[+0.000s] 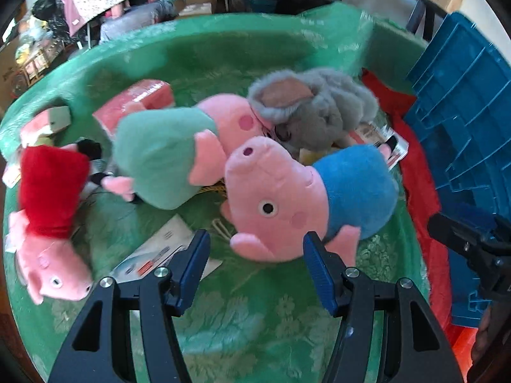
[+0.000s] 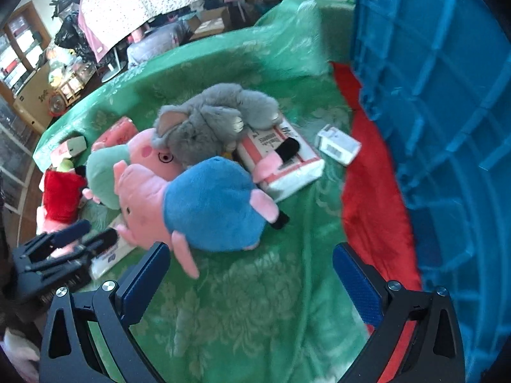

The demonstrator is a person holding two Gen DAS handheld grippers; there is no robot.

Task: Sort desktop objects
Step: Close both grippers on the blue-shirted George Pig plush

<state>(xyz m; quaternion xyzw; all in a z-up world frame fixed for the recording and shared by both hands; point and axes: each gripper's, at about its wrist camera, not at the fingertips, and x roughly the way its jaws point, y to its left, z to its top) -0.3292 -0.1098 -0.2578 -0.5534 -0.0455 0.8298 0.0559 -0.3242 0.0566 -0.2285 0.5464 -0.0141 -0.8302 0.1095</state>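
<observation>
A pink pig plush in a blue shirt (image 1: 306,198) lies on the green tablecloth (image 1: 249,319), just ahead of my open, empty left gripper (image 1: 255,265). Beside it lie a pig plush in a teal shirt (image 1: 159,153), a grey koala plush (image 1: 313,105) and a pig plush in a red dress (image 1: 48,217). In the right wrist view the blue-shirt pig (image 2: 204,207) lies ahead and left of my open, empty right gripper (image 2: 252,281); the koala (image 2: 210,121) rests behind it. The left gripper (image 2: 80,239) shows at the left edge there.
A big blue plastic crate (image 2: 447,127) stands at the right on a red cloth (image 2: 373,198). A tissue pack (image 2: 287,159), a small white box (image 2: 338,143), pink boxes (image 1: 137,102) and a paper leaflet (image 1: 159,249) lie among the toys. Clutter fills the room behind.
</observation>
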